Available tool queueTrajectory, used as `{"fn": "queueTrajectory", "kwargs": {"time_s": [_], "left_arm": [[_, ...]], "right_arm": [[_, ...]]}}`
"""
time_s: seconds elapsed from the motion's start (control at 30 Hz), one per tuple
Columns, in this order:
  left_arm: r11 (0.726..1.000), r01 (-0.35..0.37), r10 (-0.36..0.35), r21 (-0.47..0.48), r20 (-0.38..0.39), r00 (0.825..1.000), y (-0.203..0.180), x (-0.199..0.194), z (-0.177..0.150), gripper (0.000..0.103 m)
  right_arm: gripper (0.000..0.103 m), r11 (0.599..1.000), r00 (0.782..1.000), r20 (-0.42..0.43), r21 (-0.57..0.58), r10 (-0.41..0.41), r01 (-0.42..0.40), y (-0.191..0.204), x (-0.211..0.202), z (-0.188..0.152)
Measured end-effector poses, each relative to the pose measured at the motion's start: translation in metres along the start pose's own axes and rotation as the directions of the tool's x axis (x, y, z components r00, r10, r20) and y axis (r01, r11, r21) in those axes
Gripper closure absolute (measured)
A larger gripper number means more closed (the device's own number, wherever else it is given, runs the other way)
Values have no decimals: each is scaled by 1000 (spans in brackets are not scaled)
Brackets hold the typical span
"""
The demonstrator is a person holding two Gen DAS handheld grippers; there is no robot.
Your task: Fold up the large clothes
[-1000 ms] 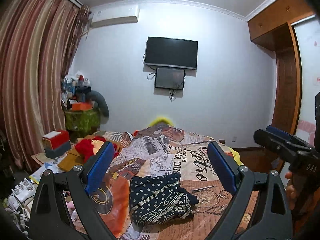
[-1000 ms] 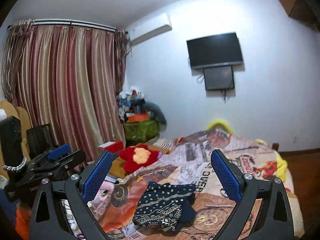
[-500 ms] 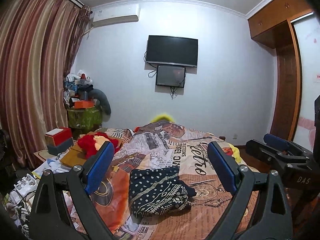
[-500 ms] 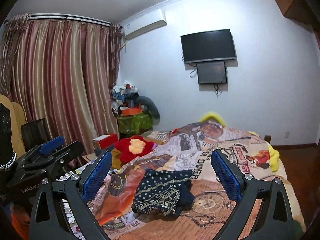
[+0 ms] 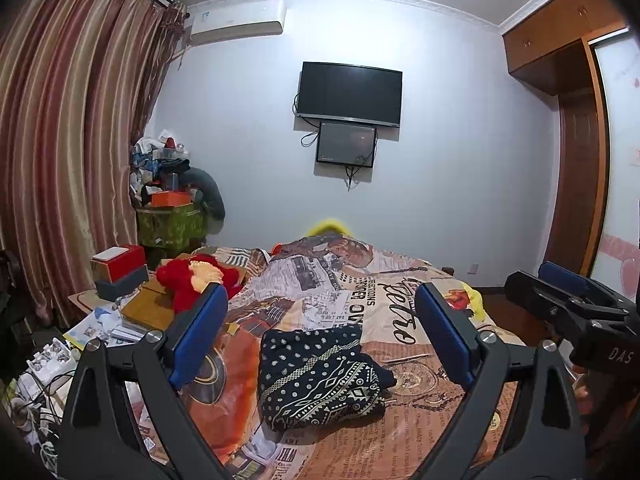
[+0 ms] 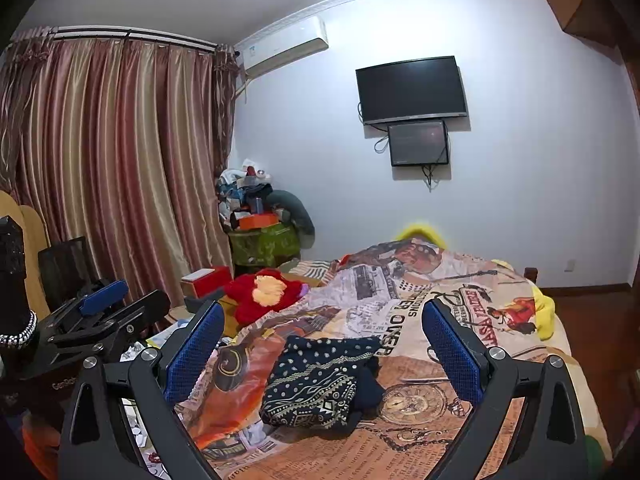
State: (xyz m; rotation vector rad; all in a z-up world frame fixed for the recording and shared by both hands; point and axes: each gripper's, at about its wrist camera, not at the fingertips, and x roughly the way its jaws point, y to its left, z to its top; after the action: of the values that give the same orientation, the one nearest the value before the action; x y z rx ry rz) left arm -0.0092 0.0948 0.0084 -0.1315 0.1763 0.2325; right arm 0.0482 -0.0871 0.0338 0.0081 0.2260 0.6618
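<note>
A dark navy garment (image 5: 318, 376) with white dots and a geometric band lies crumpled on the bed's printed cover (image 5: 376, 304). In the right wrist view the same garment (image 6: 316, 384) sits low in the middle. My left gripper (image 5: 320, 336) hangs open above and short of it, blue pads wide apart, nothing held. My right gripper (image 6: 320, 354) is open too, empty, also short of the garment. Each gripper shows in the other's view: the right gripper (image 5: 568, 308) at the right edge, the left gripper (image 6: 104, 312) at the left edge.
A red and yellow plush toy (image 5: 192, 280) lies at the bed's left side. Boxes (image 5: 120, 268) and loose clutter (image 5: 44, 364) fill the floor by the striped curtain (image 5: 64, 152). A stacked green stand (image 5: 172, 220) is in the corner, a wardrobe (image 5: 576, 160) at right.
Both grippers have drawn back and up a little from the bed, so the garment sits slightly farther off. Both stay open. The garment has not moved.
</note>
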Motion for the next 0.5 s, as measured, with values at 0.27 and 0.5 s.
{"fn": "queueTrajectory", "kwargs": {"time_s": [0.27,0.5], "left_arm": [[1000,-2,2,0,-1,1000,0,0,-1,8],[1000,5,-5,17,1,1000,-2,2,-2,8]], "right_arm": [[4,1000,1000,-2,-1,-2,2,1,-2,0],[4,1000,1000,-1,-1,0,0,1,-2,0]]}}
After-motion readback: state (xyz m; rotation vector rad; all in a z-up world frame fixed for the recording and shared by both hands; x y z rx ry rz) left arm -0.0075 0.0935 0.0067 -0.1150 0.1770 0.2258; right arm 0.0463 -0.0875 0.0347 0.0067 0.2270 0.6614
